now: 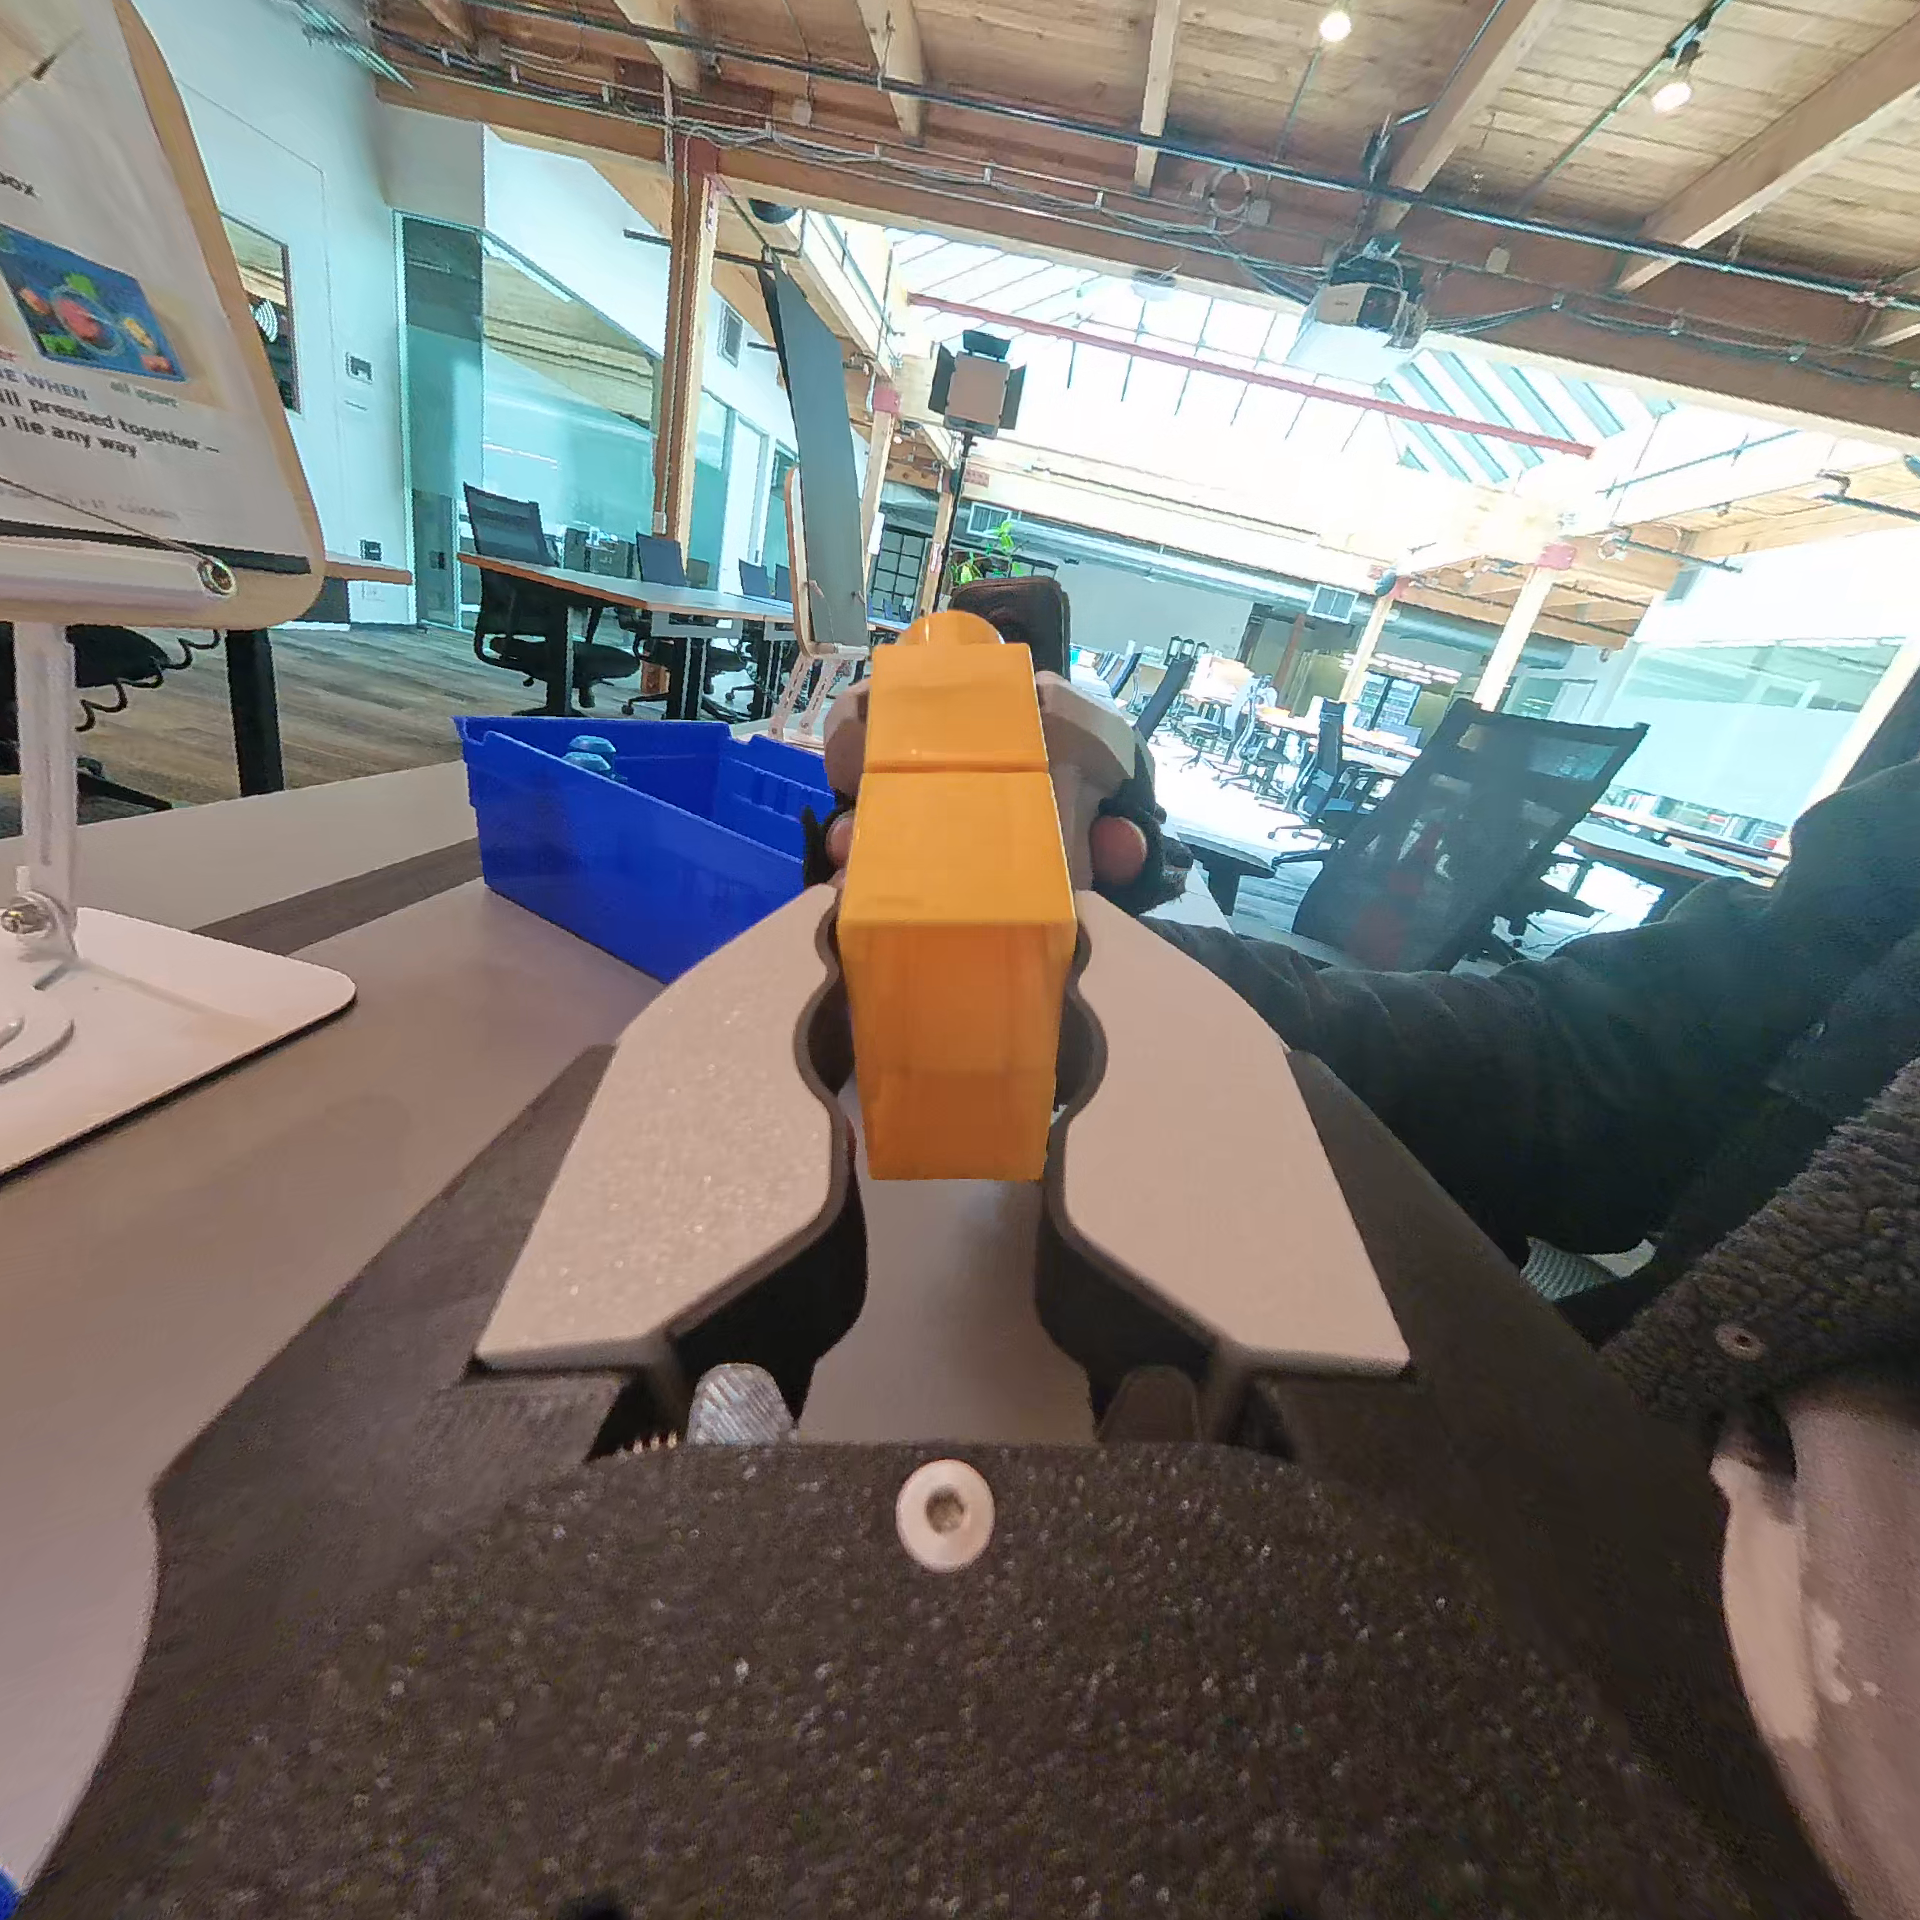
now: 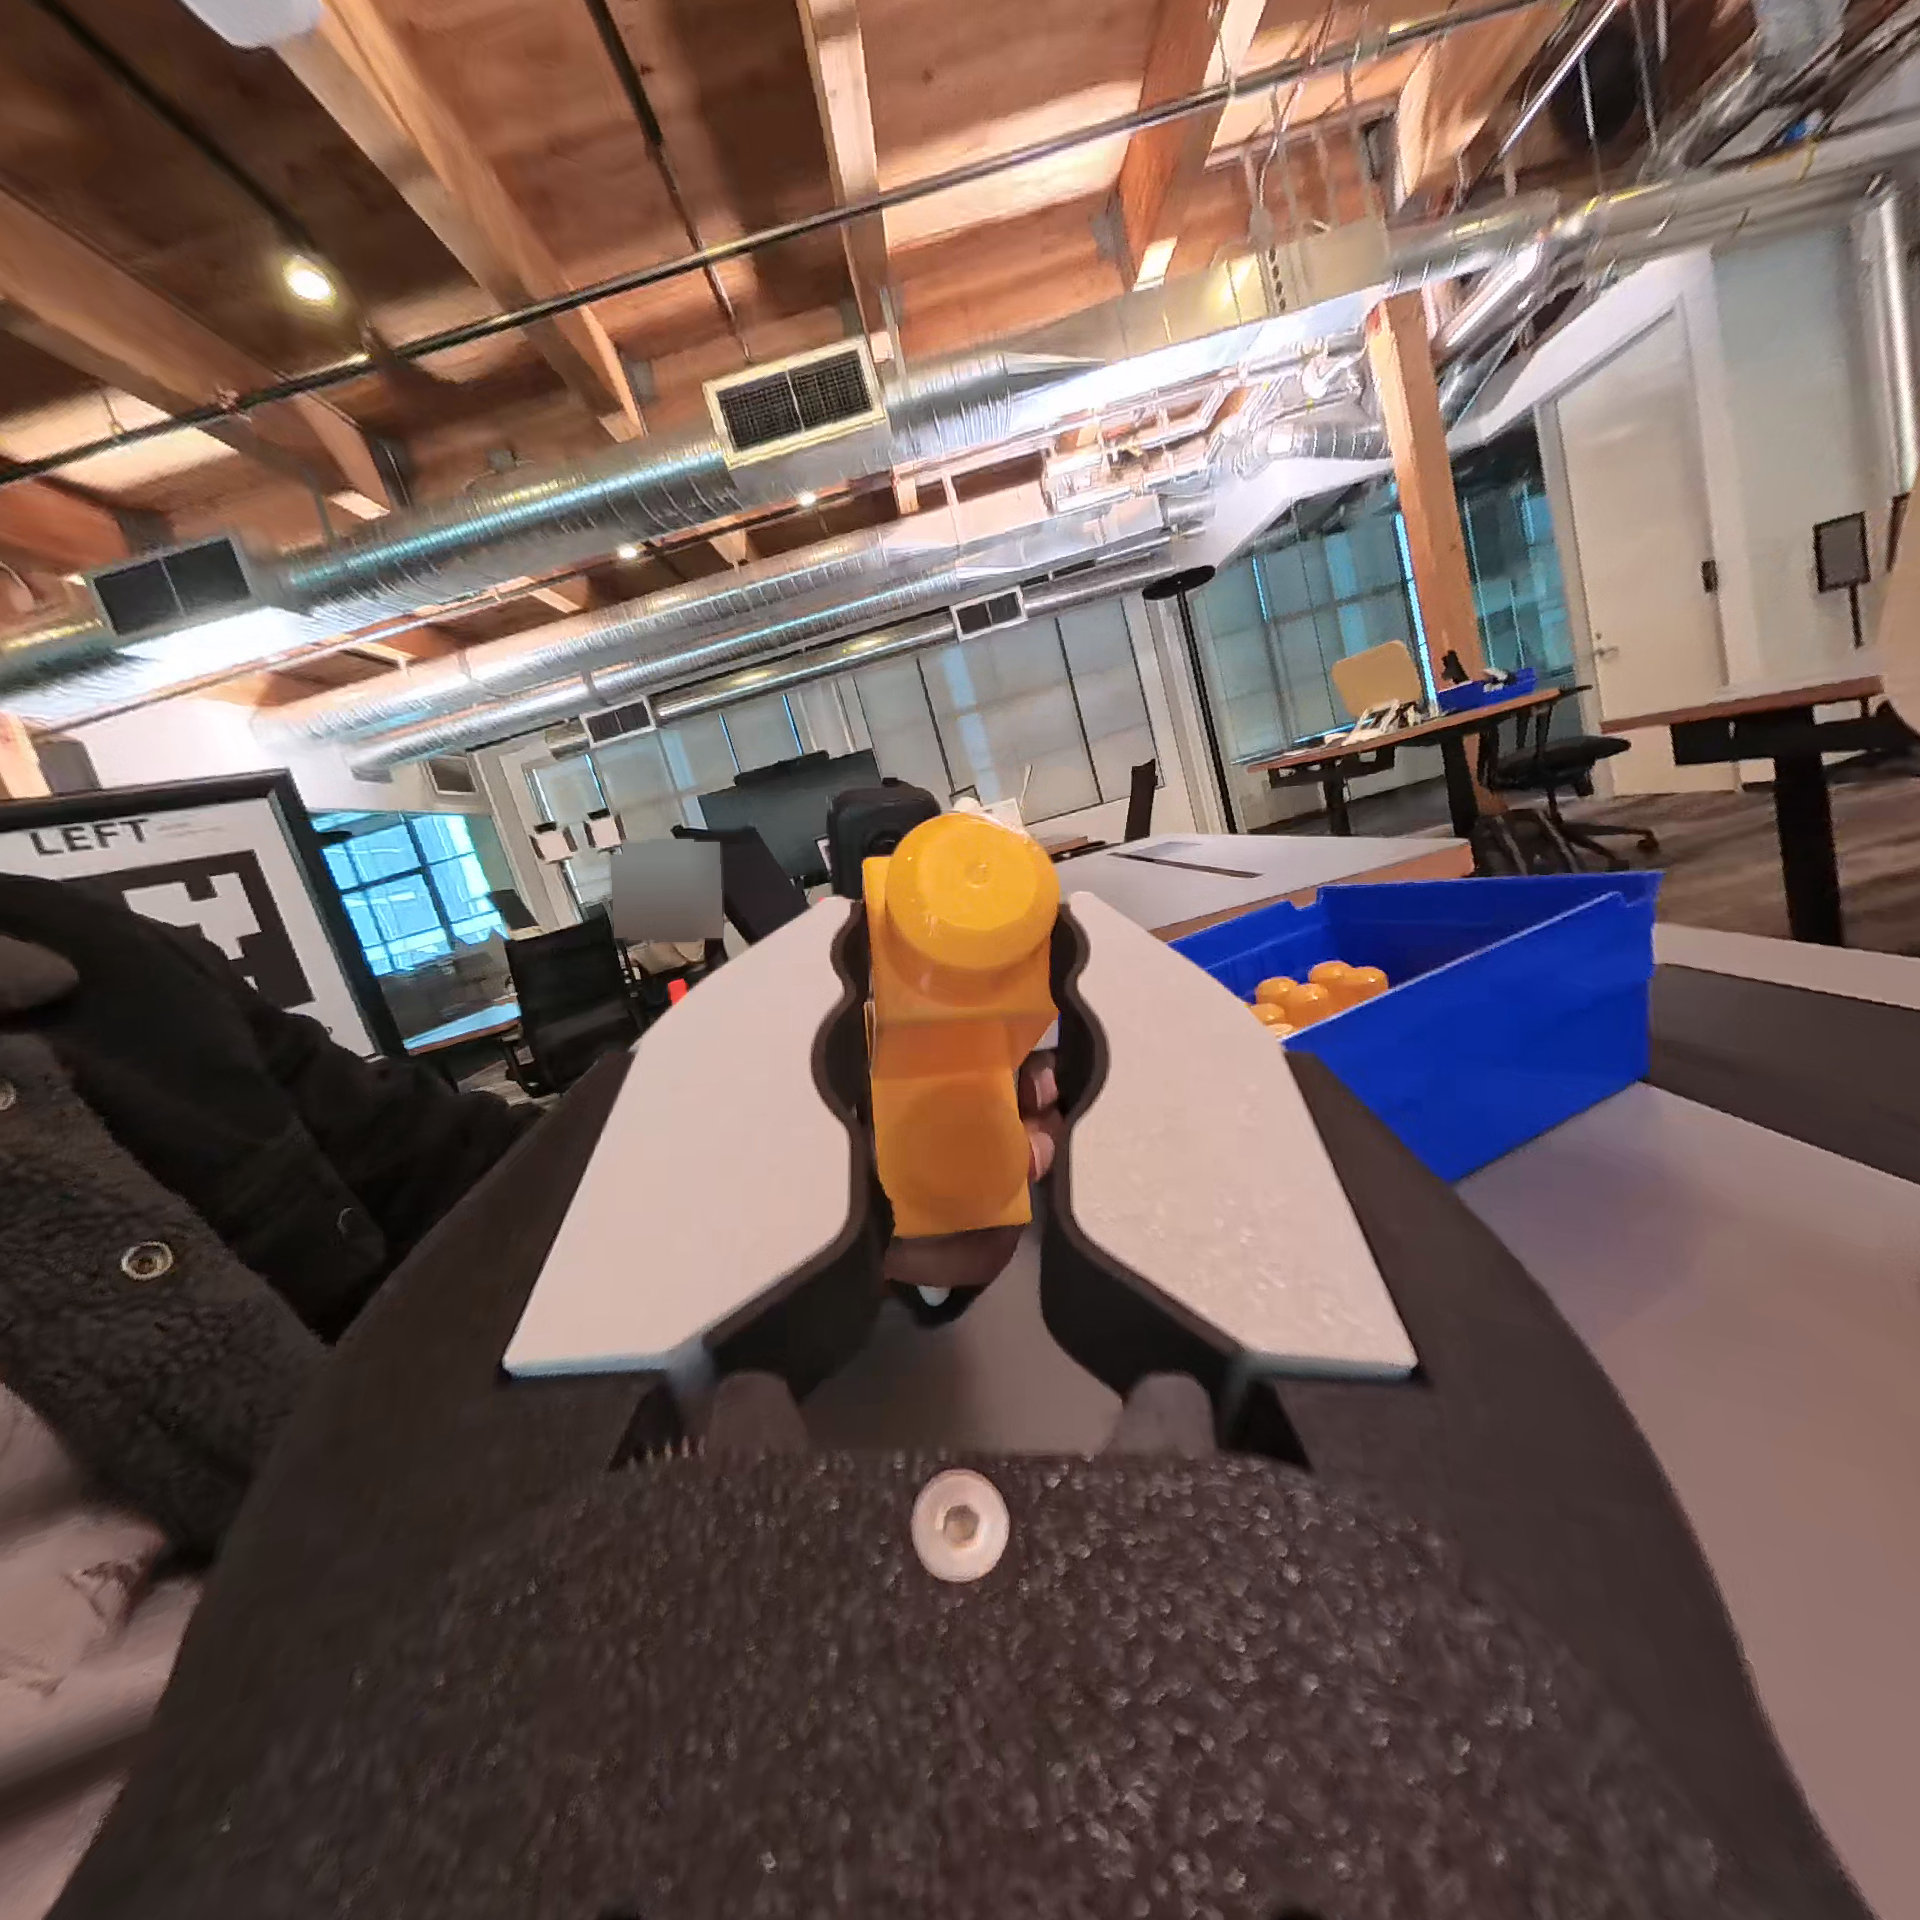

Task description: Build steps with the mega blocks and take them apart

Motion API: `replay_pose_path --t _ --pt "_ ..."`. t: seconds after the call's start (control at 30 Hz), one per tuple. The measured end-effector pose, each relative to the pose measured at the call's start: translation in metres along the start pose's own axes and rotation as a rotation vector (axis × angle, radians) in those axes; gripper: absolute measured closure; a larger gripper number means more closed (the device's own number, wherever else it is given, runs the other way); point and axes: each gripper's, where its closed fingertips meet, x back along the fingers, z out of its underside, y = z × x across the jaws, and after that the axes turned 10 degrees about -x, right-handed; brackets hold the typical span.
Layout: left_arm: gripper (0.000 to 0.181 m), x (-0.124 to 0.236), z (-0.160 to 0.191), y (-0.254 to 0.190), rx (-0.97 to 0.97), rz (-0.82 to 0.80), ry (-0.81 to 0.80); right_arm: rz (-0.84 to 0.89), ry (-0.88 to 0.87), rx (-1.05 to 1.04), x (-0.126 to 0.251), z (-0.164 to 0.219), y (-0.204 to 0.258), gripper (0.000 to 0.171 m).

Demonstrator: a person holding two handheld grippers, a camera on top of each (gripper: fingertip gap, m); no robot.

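Both the left gripper (image 1: 954, 935) and the right gripper (image 2: 961, 935) clamp joined orange blocks (image 1: 956, 883) above the bench (image 1: 312, 1122), beside a blue bin (image 2: 1475, 997).

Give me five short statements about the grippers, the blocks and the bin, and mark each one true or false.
1. The left gripper is shut on an orange block. True.
2. The two orange blocks held between the grippers are fully apart. False: they meet end to end at a seam.
3. The bin on the table is red. False: it is blue.
4. Orange blocks lie inside the bin. True.
5. The right gripper hangs open and empty. False: it is shut on the studded orange block.
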Motion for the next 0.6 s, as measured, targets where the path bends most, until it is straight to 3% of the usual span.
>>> replay_pose_path --t 0.4,0.6 --pt "0.145 -0.002 0.006 0.001 0.028 -0.008 0.004 -0.010 0.025 -0.045 0.000 0.009 -0.006 0.138" --pt "0.145 -0.002 0.015 0.001 0.000 -0.008 0.068 0.012 0.117 0.006 0.003 0.015 -0.007 0.138"
